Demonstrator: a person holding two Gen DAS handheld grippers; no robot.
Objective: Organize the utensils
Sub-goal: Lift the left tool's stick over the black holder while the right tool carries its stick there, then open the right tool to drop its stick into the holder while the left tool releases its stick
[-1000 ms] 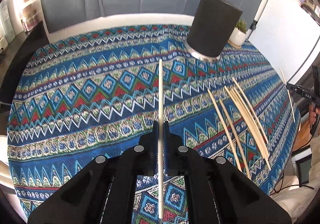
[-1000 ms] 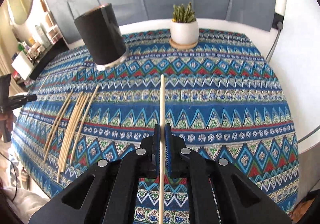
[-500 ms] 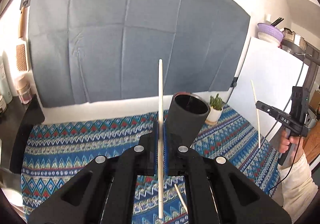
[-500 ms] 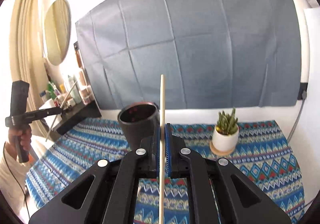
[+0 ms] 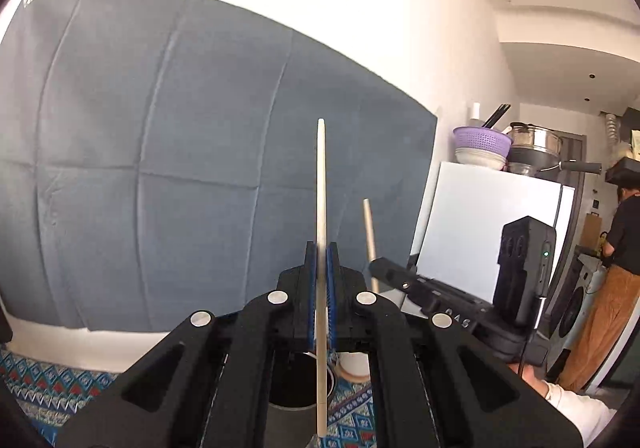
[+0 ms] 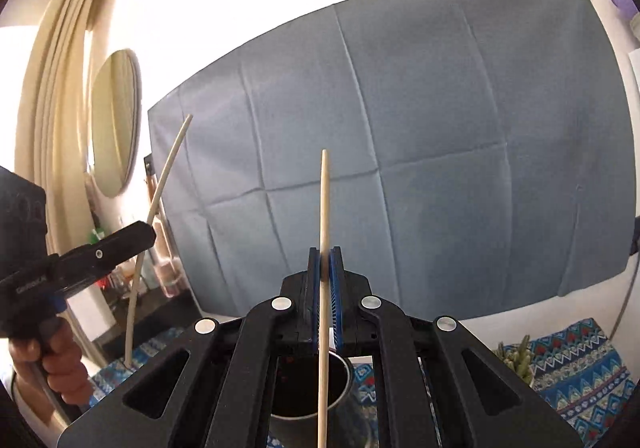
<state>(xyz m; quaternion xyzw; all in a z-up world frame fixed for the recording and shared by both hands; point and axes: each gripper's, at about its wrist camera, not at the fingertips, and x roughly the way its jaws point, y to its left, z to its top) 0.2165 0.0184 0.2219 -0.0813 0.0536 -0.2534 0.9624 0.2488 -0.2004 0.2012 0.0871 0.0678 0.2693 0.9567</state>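
My left gripper [image 5: 320,254] is shut on a pale wooden chopstick [image 5: 321,184] held upright; its lower end hangs over the mouth of the dark cylindrical holder [image 5: 298,388]. My right gripper [image 6: 325,258] is shut on a second chopstick [image 6: 324,204], also upright, with its lower end over the same holder [image 6: 308,388]. The right gripper [image 5: 374,264] with its chopstick [image 5: 369,226] shows close beside mine in the left wrist view. The left gripper [image 6: 148,234] and its chopstick [image 6: 160,200] show at the left of the right wrist view.
The patterned blue tablecloth [image 6: 576,364] shows at the bottom edges. A small cactus in a white pot [image 6: 516,360] stands right of the holder. A grey cloth [image 5: 180,168] hangs behind. A white board [image 5: 480,228] and a person [image 5: 616,268] are at right.
Both grippers tilted further upward and moved together over the holder; the chopsticks now stand upright with lower ends above its mouth. The loose chopsticks on the cloth have left view.
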